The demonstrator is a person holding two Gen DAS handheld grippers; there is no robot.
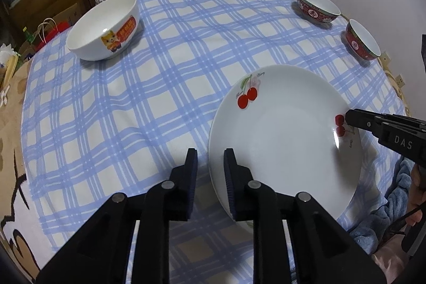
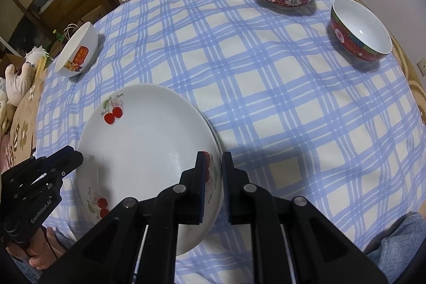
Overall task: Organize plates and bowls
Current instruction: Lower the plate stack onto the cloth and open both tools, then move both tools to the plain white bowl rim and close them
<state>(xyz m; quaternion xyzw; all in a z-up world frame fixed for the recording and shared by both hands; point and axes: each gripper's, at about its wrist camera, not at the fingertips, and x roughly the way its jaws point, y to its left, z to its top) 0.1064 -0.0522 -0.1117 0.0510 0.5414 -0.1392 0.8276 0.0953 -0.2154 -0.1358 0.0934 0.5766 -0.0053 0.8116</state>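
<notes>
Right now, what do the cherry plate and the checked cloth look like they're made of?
Cherry plate: probably glazed ceramic or porcelain, since it is smooth white with a bright glint near the rim. Checked cloth: soft matte woven fabric, showing wrinkles and folds.

Dim indoor light, strong fisheye bending.
Soft shadows on blue checked tablecloth (image 1: 159, 87); small glare on white cherry-printed plate (image 1: 336, 142); black vignetted corners; sharp throughout.

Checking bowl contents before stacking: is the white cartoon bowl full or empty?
Empty. The white cartoon bowl stands upright on the checked tablecloth, its bare white inside showing.
</notes>
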